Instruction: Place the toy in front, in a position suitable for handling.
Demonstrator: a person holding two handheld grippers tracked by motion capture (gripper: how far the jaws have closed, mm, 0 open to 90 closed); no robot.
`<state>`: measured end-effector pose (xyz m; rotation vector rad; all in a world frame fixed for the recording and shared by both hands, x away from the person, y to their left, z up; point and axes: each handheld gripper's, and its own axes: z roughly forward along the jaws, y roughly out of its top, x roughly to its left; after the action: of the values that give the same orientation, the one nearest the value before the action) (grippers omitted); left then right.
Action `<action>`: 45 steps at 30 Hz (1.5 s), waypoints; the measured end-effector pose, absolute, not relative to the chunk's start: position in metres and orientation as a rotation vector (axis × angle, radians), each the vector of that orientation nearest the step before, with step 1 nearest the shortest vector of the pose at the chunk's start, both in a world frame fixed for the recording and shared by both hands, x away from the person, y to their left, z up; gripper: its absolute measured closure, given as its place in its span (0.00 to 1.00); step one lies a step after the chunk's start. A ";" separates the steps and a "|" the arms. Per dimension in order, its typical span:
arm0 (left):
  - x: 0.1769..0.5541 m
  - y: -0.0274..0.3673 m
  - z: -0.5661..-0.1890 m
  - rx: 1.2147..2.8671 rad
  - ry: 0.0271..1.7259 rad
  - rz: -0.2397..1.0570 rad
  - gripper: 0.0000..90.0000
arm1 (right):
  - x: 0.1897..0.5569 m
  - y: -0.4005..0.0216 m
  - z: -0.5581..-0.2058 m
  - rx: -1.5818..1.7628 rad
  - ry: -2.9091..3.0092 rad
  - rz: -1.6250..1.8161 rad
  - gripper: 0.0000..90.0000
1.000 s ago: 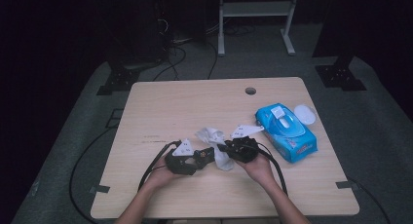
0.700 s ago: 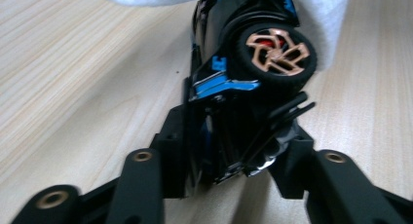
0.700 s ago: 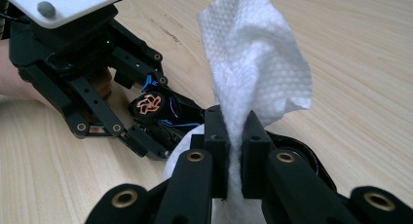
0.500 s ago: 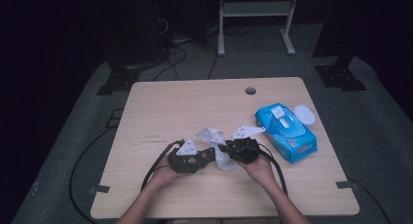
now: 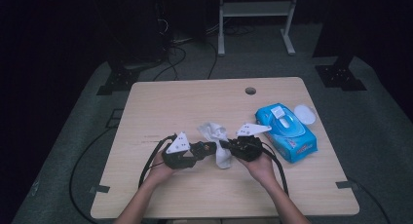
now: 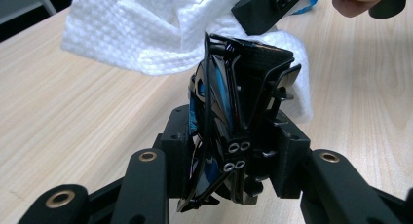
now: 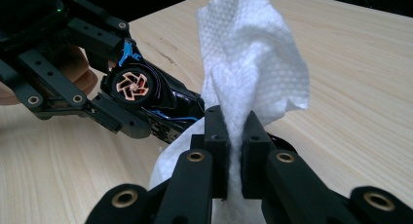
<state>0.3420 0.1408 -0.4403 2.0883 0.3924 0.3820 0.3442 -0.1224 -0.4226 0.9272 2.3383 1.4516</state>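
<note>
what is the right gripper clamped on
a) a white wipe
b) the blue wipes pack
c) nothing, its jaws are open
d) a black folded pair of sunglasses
a: in the right gripper view the right gripper has its two black jaws pressed together on a white wipe that rises bunched above them, while the blue wipes pack lies apart on the table, off to that gripper's side.
</note>
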 end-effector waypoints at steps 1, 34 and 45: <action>0.342 0.141 -0.440 2.091 0.391 0.384 0.65 | 0.344 -0.122 -0.423 0.928 2.335 1.455 0.94; 0.337 0.143 -0.415 1.881 0.371 0.347 0.65 | 0.340 -0.116 -0.430 0.953 2.347 1.494 0.94; 0.344 0.144 -0.426 1.826 0.441 0.291 0.64 | 0.342 -0.121 -0.429 0.979 2.334 1.489 0.94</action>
<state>0.3436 0.1444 -0.4258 1.8258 0.4412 0.2914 0.3418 -0.1213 -0.4291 0.9788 2.3335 1.4894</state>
